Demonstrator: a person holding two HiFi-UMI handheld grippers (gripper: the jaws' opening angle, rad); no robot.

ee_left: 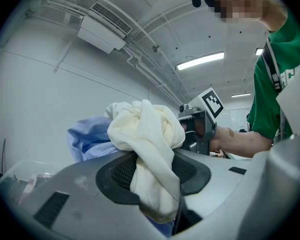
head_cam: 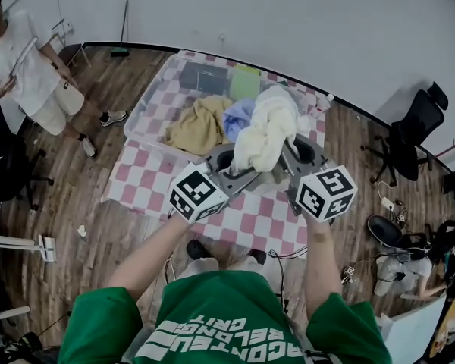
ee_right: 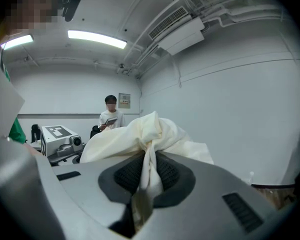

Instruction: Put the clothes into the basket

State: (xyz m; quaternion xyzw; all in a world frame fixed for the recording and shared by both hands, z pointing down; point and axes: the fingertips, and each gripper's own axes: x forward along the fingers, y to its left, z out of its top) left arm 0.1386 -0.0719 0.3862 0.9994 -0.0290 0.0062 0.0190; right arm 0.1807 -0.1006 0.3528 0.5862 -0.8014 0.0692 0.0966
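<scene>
**Fig.** Two grippers on one garment. In the head view my left gripper (head_cam: 246, 169) and right gripper (head_cam: 288, 160) sit side by side. Each pinches the same cream cloth (head_cam: 265, 131), which bunches up btwn and above them. Seen from the head, the cloth overlaps the near right part of the basket (head_cam: 153, 101), a clear bin on a table w/ a red-and-white check cover (head_cam: 235, 222). A tan garment (head_cam: 199, 125) lies inside the basket. A blue garment (head_cam: 239, 117) shows just beside the cloth; I cannot tell whether it lies in the basket or hangs w/ the cloth.

- **Left gripper view:** jaws part-closed on a thick fold of the cloth. A sliver of blue shows under it at the jaws; I cannot tell if it is caught.
- **Right gripper view:** jaws nearly together on a thin twisted strand of the cloth.
- **Bkgd:** a person in white (head_cam: 23, 67) stands on the wood floor (head_cam: 83, 188) left of the table. An office chair (head_cam: 413, 123) is at right.
</scene>
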